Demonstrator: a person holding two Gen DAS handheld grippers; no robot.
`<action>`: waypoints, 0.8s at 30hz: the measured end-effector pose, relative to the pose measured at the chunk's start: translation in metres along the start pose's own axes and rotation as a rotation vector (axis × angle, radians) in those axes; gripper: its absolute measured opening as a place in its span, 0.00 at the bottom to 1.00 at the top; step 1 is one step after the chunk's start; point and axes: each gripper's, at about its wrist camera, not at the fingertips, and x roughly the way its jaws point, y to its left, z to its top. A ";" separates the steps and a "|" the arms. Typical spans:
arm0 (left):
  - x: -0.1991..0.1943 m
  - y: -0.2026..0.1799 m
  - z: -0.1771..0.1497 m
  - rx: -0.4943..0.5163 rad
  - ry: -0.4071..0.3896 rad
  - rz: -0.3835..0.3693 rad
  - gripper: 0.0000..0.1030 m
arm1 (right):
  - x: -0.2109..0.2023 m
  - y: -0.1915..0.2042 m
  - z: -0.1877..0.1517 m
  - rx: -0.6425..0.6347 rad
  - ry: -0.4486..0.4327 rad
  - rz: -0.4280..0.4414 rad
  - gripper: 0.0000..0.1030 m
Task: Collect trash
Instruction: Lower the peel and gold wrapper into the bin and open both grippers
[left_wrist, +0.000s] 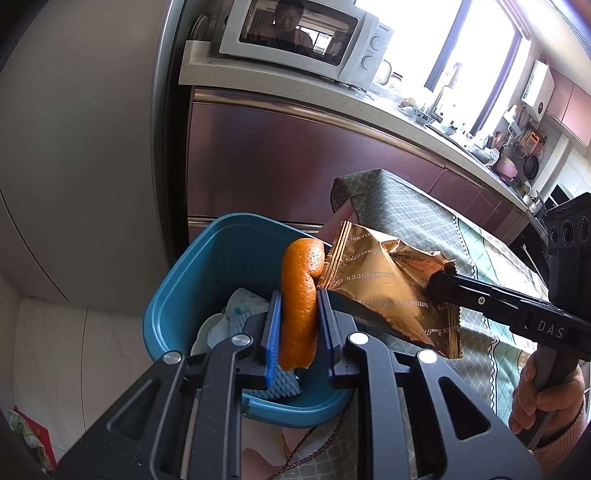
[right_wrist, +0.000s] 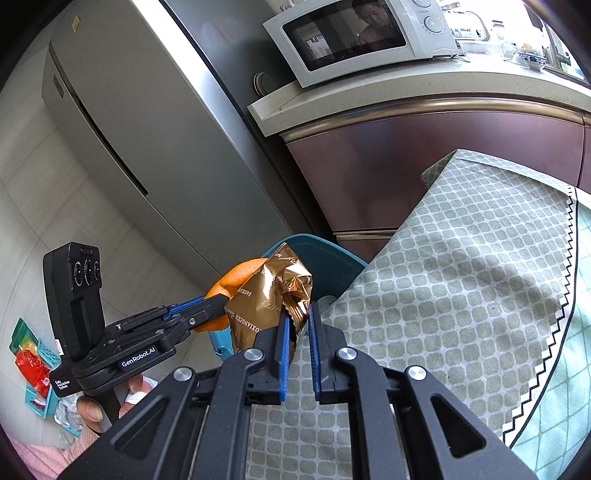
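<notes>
Two pieces of kitchen trash are held at a blue bin (left_wrist: 173, 295) that stands at the end of a table draped in a patterned cloth (right_wrist: 461, 258). An orange peel (left_wrist: 299, 295) is pinched between the narrow-set jaws of the left gripper (left_wrist: 295, 302) and is poised above the bin's open mouth. A crumpled gold wrapper (left_wrist: 384, 291) is clamped by its torn edge in the right gripper (right_wrist: 297, 321), whose jaws are drawn in tight on the foil; it hangs at the bin's rim on the table side, touching the peel. Inside the bin, crumpled white tissue (left_wrist: 236, 314) is already seen, so part of the collecting appears to be done. Neither held piece has been let go yet, and both drops remain. The peel seems placed to fall in cleanly; the wrapper looks to overhang the rim partly, so a short move toward the bin's middle is judged wise before release. No further trash is visible on the stretch of cloth in view, though much of the table is hidden. Coloured packets (right_wrist: 31, 354) lie on the floor near the fridge (right_wrist: 147, 129); whether they count as trash cannot be told.
</notes>
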 end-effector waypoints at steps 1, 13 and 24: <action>0.002 0.000 0.000 -0.001 0.002 0.003 0.18 | 0.001 0.000 0.000 0.001 0.001 -0.001 0.08; 0.020 0.008 -0.003 -0.021 0.043 0.022 0.18 | 0.017 0.000 0.003 0.003 0.024 -0.014 0.09; 0.043 0.007 -0.003 -0.028 0.077 0.040 0.20 | 0.030 0.004 0.005 -0.008 0.046 -0.030 0.09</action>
